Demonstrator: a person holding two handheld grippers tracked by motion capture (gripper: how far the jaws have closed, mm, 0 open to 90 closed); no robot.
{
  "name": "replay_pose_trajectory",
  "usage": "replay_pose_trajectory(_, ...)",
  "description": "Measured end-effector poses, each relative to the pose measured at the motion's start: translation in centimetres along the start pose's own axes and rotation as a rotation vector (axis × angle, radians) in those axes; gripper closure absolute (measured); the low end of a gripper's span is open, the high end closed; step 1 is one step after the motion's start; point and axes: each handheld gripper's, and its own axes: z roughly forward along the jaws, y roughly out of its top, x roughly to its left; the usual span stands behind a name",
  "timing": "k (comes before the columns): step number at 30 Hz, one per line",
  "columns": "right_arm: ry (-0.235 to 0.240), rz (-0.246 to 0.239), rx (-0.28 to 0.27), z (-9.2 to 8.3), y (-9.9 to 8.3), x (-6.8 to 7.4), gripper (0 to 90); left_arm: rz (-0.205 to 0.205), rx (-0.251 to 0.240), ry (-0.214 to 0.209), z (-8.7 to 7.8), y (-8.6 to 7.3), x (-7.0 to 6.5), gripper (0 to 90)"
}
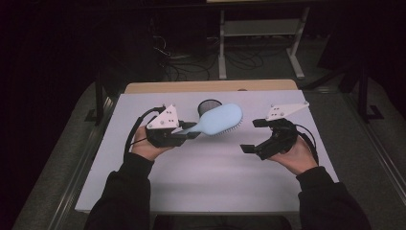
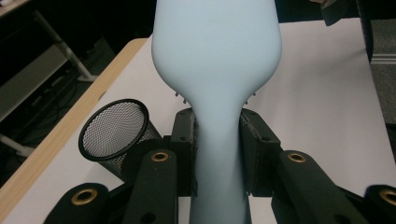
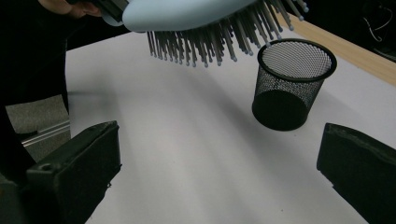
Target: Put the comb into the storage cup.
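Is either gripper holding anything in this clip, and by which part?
The left gripper is shut on the light blue hairbrush, clamping its handle just below the head, bristles down, above the table. The right gripper is open and holds nothing.

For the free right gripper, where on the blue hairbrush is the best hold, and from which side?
Probably the hairbrush head's outer edge, from the right gripper side: the left gripper already clamps the narrow handle, and bristles point down, so pinch across the smooth edges.
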Motion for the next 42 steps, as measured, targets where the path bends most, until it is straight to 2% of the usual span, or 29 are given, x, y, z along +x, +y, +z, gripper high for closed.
replay_pose_trajectory(9,0.01,-0.006,-0.017,-0.3,1.5,0.0,0.0,0.006,-0.016,0.023,0.3,-0.1,-0.4,69.7)
replay_pose_trajectory(17,0.037,-0.007,-0.024,0.1,2.8,0.1,0.0,-0.009,-0.044,0.042,0.7,-0.3,-0.5,69.7)
replay_pose_trajectory(29,0.065,-0.019,-0.01,1.2,4.2,0.3,0.6,-0.007,-0.036,0.054,1.1,-0.5,-0.7,69.7)
replay_pose_trajectory(34,0.07,-0.006,-0.013,1.5,4.4,0.1,0.4,-0.013,-0.04,0.063,1.3,-0.6,-0.7,69.7)
replay_pose_trajectory(38,0.08,0.022,-0.04,1.7,4.5,-0.1,0.5,-0.02,-0.032,0.069,1.5,-0.7,-0.7,69.7)
replay_pose_trajectory(42,0.069,0.03,-0.038,2.0,4.8,-0.3,0.7,-0.025,-0.03,0.083,1.8,-0.8,-0.8,69.7)
